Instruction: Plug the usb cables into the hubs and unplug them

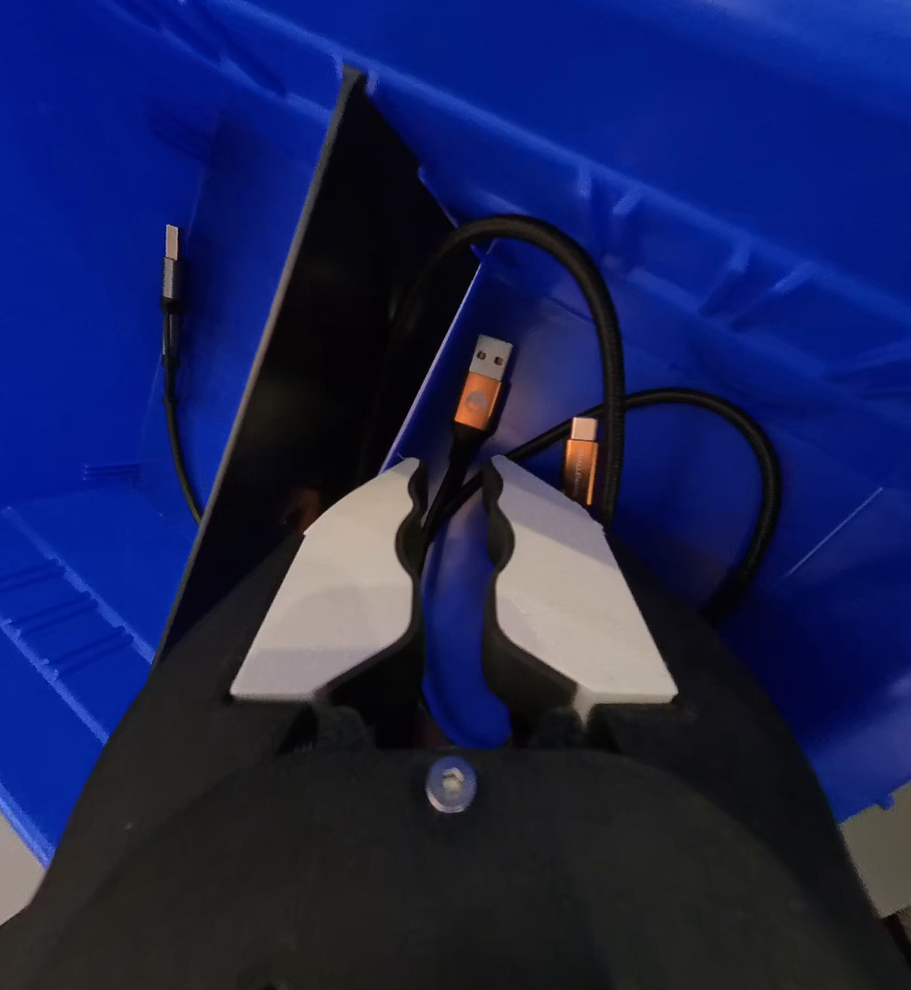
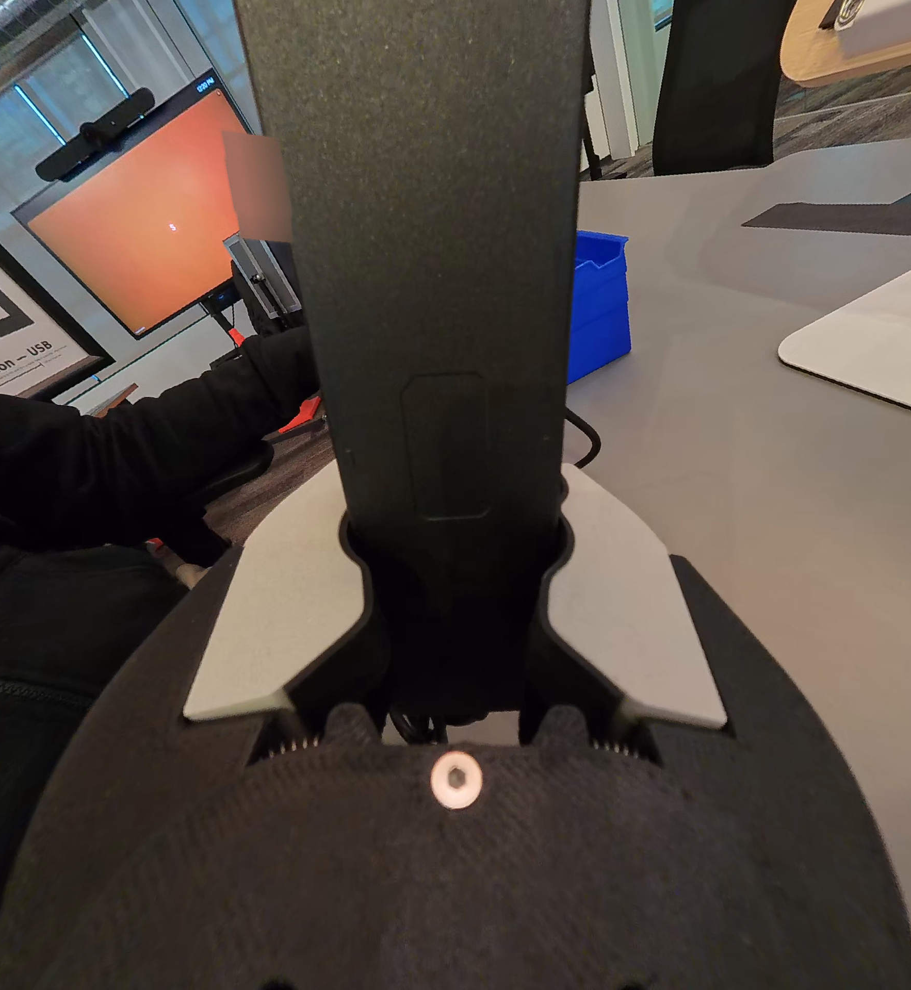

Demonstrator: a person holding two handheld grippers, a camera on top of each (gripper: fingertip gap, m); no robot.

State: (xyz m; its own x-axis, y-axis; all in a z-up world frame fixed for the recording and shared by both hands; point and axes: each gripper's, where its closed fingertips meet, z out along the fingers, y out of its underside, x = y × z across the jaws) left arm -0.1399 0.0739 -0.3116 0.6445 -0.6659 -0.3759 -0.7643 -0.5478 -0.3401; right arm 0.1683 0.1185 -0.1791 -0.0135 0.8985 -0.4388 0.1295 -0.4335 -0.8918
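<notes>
Left claw [image 1: 453, 471]: tips narrowly apart, cable [image 1: 440, 493] running through the gap just behind the orange USB-A plug [image 1: 483, 385]. Looks pinched against the left finger, but the frame is blurry, so can't tell if the grip is firm. Plug points away from the claw, metal end clear. A second orange plug [image 1: 582, 460] sits just right of it, the cable looping behind. All inside the blue bin [image 1: 710, 214], next to a black divider [image 1: 346, 321]; a grey plug [image 1: 170, 262] lies in the far-left compartment.

Right claw [image 2: 453, 514]: pressed onto the black hub [image 2: 432, 214], held upright above the table [image 2: 737, 482]. Ports not visible from here.

Step looks like cable pickup. To do it well: regrip closer to the plug shell so it can't swing, lift clear of the loop, then square the plug to the port before pushing.
</notes>
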